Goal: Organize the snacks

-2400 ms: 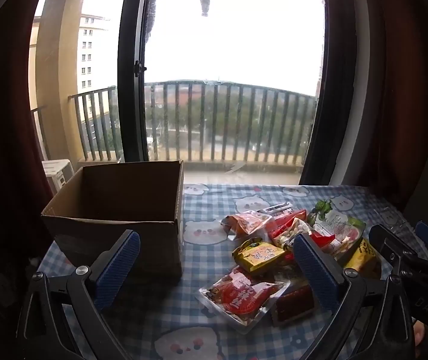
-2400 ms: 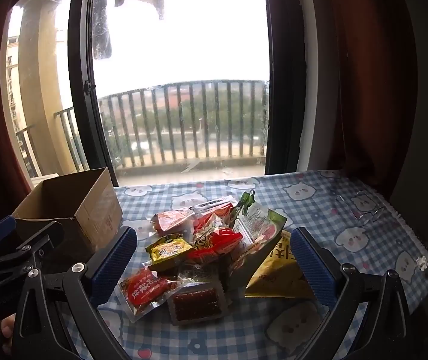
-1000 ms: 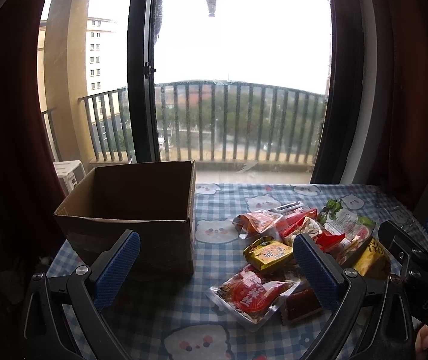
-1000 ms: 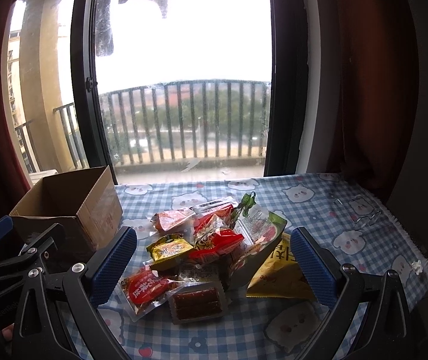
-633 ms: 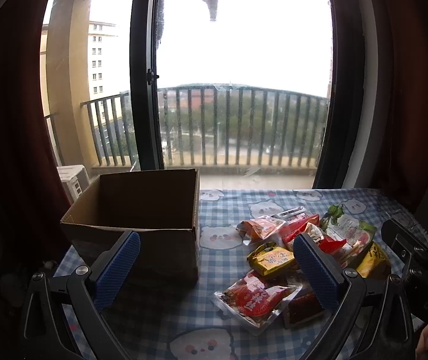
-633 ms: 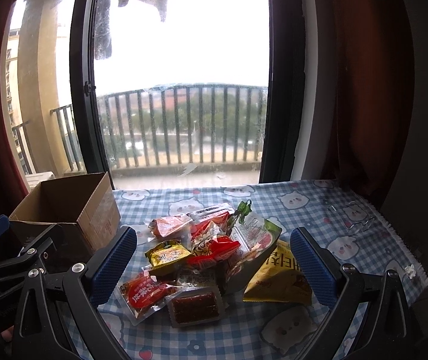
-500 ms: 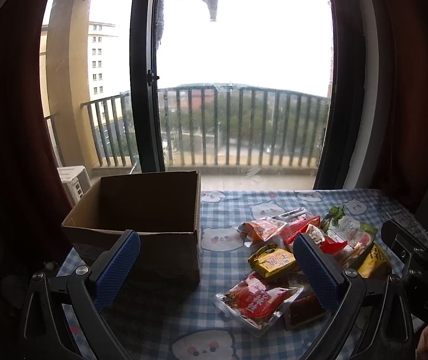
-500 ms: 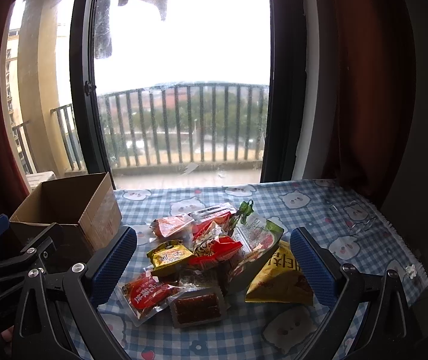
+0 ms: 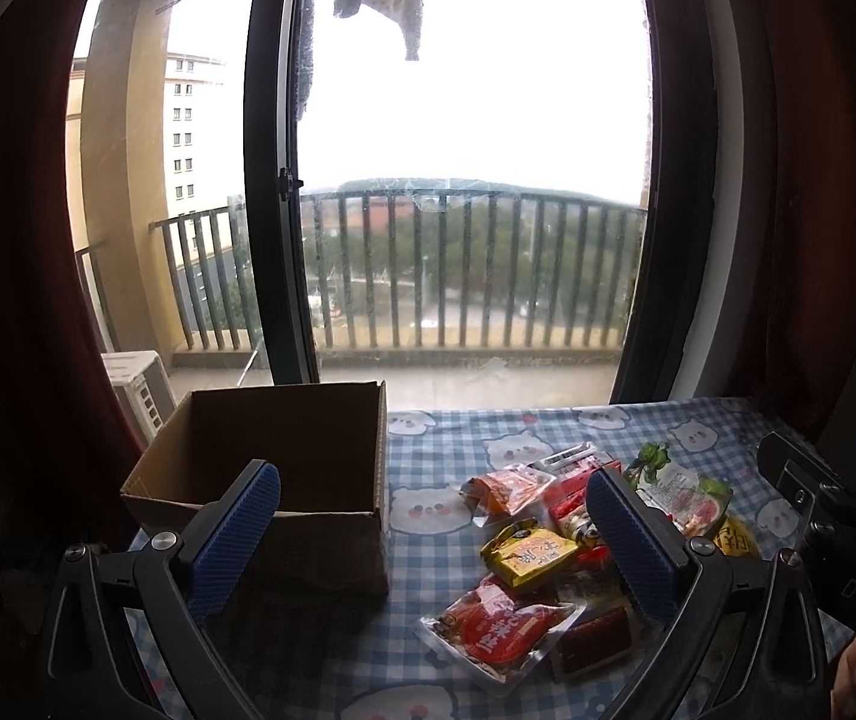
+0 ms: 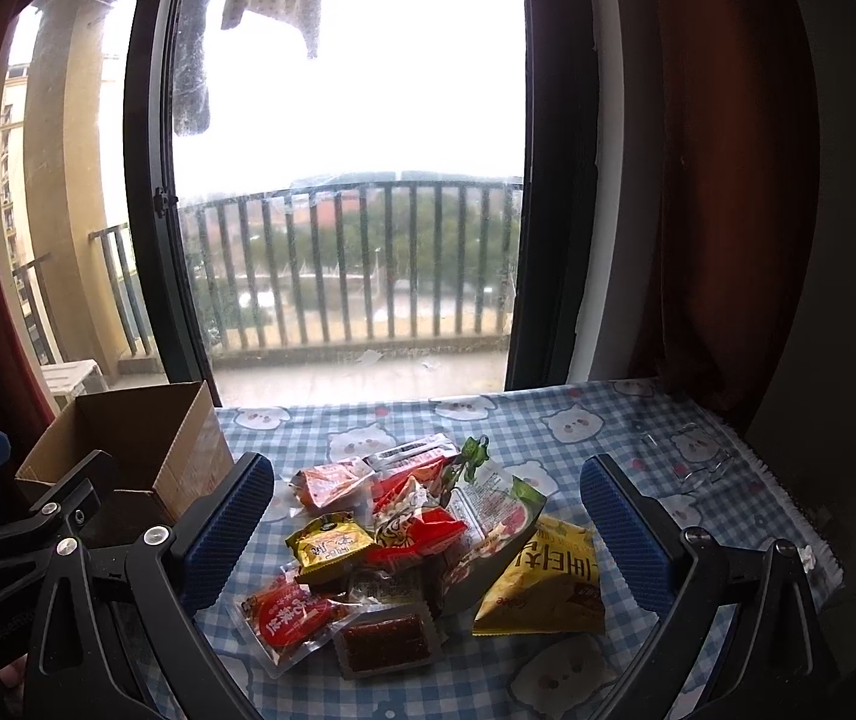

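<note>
Nearest, the left gripper (image 9: 428, 531) and right gripper (image 10: 428, 525) hover spread wide and empty above the snack pile (image 10: 422, 534) on the checkered tablecloth (image 10: 608, 426), the open cardboard box (image 9: 284, 450) beside it, window railing (image 9: 464, 270) beyond.

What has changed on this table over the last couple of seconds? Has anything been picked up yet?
Nothing has been picked up. Only the views shifted: both handheld grippers rose and drew back a little, so the cardboard box and the snack pile sit lower in the pictures. The left gripper and right gripper stay wide open and empty. Box and snacks lie where they were on the checked tablecloth.
</note>
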The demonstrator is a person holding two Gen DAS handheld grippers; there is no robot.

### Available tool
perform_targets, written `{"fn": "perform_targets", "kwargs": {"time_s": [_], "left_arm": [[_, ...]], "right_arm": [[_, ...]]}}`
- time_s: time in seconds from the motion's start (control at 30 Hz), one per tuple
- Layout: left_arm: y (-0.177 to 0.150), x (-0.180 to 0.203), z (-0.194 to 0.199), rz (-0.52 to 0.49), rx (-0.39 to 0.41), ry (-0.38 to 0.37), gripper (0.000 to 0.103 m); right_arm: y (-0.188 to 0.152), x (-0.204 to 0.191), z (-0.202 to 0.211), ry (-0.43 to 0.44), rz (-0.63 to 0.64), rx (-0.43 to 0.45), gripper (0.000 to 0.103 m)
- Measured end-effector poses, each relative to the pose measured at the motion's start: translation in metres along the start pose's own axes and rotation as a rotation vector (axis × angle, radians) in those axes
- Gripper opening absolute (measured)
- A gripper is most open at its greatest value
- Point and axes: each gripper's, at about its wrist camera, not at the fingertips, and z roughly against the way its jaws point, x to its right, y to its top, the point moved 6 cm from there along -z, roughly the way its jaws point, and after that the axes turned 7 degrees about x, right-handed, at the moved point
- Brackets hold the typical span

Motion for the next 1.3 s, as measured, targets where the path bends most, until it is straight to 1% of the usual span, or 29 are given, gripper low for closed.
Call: {"fn": "perform_targets", "kwargs": {"time_s": [0.37, 0.57, 0.93, 1.13, 1.23, 1.3], "left_arm": [[-0.004, 0.002, -0.006, 0.005, -0.010, 0.004, 0.103], [-0.005, 0.001, -0.004, 0.010, -0.012, 0.003, 0.103], [-0.012, 0.007, -0.016, 0.005, -0.052, 0.005, 0.103], [-0.036, 0.000, -0.037, 0.014, -0.102, 0.029, 0.103], [-0.050, -0.003, -0.047, 0.034, -0.153, 0.015, 0.103], [-0.059, -0.003, -0.053, 0.024, -0.166, 0.013, 0.103]], "right_arm": [[-0.002, 0.000, -0.007, 0.016, -0.005, -0.016, 0.103], [-0.001, 0.000, -0.008, 0.021, -0.011, -0.004, 0.103], [-0.005, -0.001, -0.015, 0.031, -0.011, -0.010, 0.103], [-0.015, -0.001, -0.027, 0.010, -0.010, -0.019, 0.103], [-0.027, -0.002, -0.038, 0.026, -0.020, -0.055, 0.103], [-0.035, -0.004, -0.044, 0.036, -0.029, -0.076, 0.103]]}}
